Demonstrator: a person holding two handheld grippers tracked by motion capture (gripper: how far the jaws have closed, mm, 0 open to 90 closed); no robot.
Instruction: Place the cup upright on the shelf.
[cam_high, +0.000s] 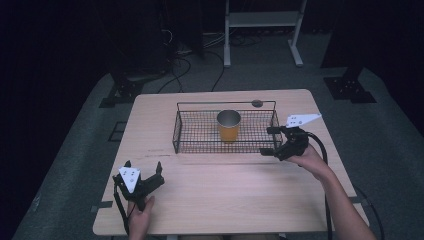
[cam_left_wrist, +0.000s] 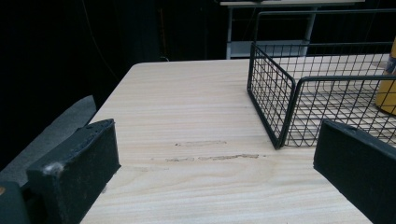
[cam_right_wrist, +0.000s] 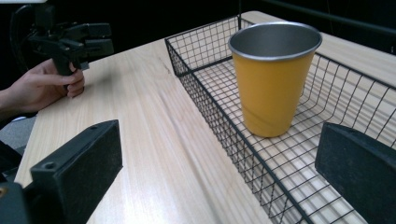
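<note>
Dark surroundings close in on a pale wooden tabletop (cam_high: 220, 200), with cables and the legs of a light-coloured frame (cam_high: 262, 30) on the grey floor beyond its far edge. On the far half of the tabletop sits a black wire basket (cam_high: 190, 132), long side facing the person, and inside it, near the middle, a yellow cup (cam_high: 228, 126) with a metal rim and lining stands upright and empty. The left hand-held gripper (cam_high: 144, 172) is over the near left part of the tabletop, well apart from the basket, held in the person's left hand (cam_high: 141, 215); its jaws are spread wide with nothing between them, and in the left gripper view they frame bare wood with a few faint scuff marks (cam_left_wrist: 215, 157) and the basket's near left corner (cam_left_wrist: 279, 140). The right hand-held gripper (cam_high: 270, 141) is at the basket's right end, just beside the wire wall, held in the right hand (cam_high: 310, 160), a white three-cornered plate on top. Its jaws also stand wide apart and hold nothing; in the right gripper view the cup (cam_right_wrist: 273, 79) rises between them farther off, untouched, with the basket's long near wall (cam_right_wrist: 219, 121) running across below it and the left hand-held gripper (cam_right_wrist: 100, 39) and its hand (cam_right_wrist: 46, 86) in the distance.
</note>
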